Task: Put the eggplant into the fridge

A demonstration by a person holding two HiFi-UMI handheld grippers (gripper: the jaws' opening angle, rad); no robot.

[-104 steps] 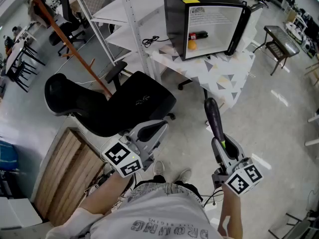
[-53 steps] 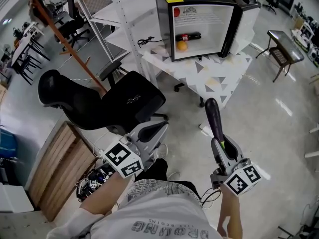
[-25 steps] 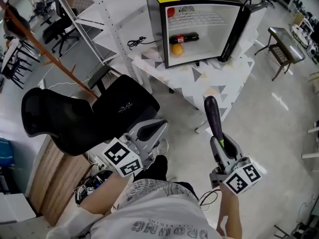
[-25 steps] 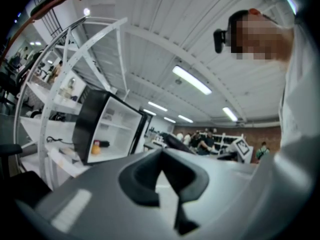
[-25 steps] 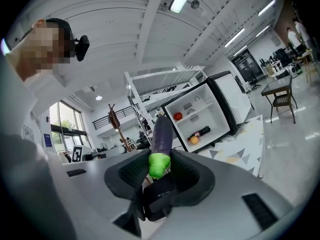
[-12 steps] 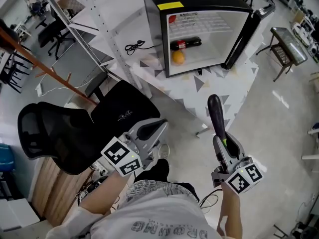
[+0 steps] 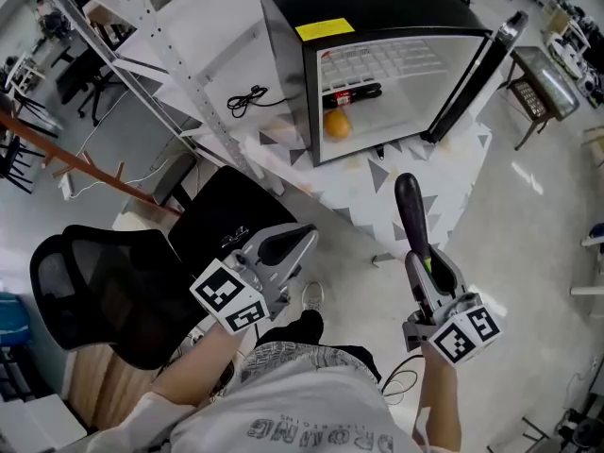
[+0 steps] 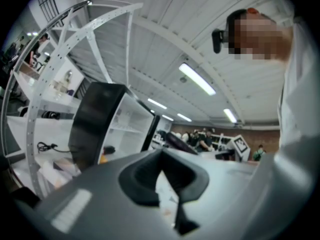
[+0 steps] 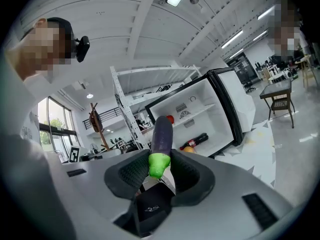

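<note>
A dark purple eggplant (image 7: 411, 210) with a green stem end (image 9: 159, 164) sticks out forward from my right gripper (image 7: 422, 258), which is shut on its stem end. In the right gripper view the eggplant (image 9: 161, 133) points at the black mini fridge (image 9: 220, 104). The fridge (image 7: 283, 36) stands on a table ahead with its door (image 7: 472, 74) swung open to the right. Inside lie a dark bottle (image 7: 354, 95) and an orange (image 7: 336, 125). My left gripper (image 7: 300, 235) hangs level at the left, shut and holding nothing. Its own view shows the jaws (image 8: 161, 181) and the fridge (image 8: 92, 119) beyond.
The fridge's table wears a triangle-patterned cloth (image 7: 415, 182). A black office chair (image 7: 104, 291) stands close at the left, below a white shelving rack (image 7: 160, 45). A black cable (image 7: 247, 100) lies left of the fridge. A small side table (image 7: 538, 83) is at far right.
Both grippers have been carried toward the fridge, which now looks larger and nearer. The chair has slid down and left in view. The eggplant stays in the right grip.
</note>
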